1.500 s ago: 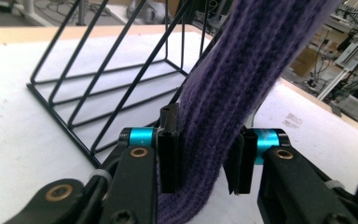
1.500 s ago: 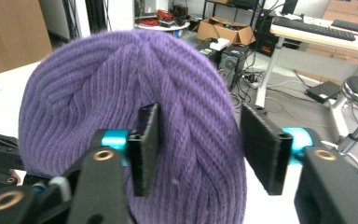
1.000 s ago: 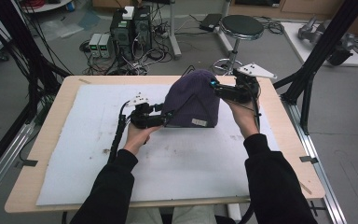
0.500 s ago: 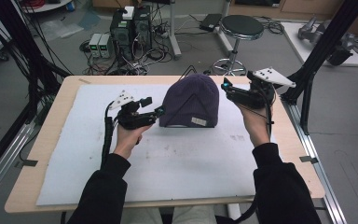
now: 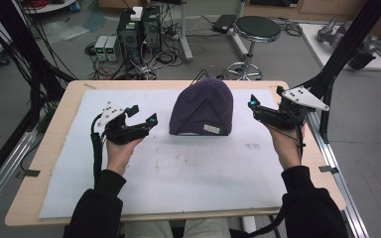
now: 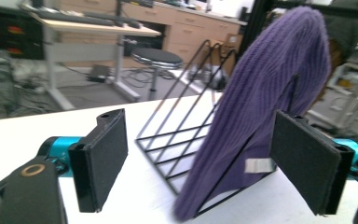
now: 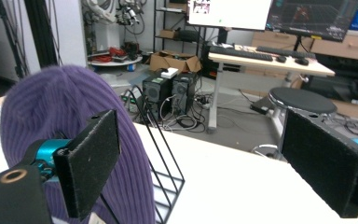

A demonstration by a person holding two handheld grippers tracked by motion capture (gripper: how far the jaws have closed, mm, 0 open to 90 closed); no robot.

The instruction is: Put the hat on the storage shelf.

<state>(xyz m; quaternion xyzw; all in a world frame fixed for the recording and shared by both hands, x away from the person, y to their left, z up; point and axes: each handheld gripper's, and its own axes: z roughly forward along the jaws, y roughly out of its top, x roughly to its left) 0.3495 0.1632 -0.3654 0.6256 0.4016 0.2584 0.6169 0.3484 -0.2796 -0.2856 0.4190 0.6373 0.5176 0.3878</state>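
Resting on the white mat (image 5: 188, 188) of the wooden table (image 5: 54, 163), going left to right:

Left gripper (image 5: 144, 116): sitting in the person's left hand, left of the hat and clear of it; its jaws have just been opening and are standing wide, with nothing between the pads (image 6: 105, 158); the hat's side is showing past them in the left gripper view.

Purple knit hat (image 5: 202, 106): sitting at the middle of the mat toward the far edge, draped over a black wire rack (image 6: 182, 140) that is acting as its holder; the rack's slanted bars are pushing the cloth up into a peak, and a pale label (image 5: 211, 129) is facing the near side. The rack's open end is sticking out behind the hat.

Right gripper (image 5: 252, 103): sitting in the person's right hand, just right of the hat and apart from it; its jaws are gaping wide and gripping nothing, pads (image 7: 324, 163) bare
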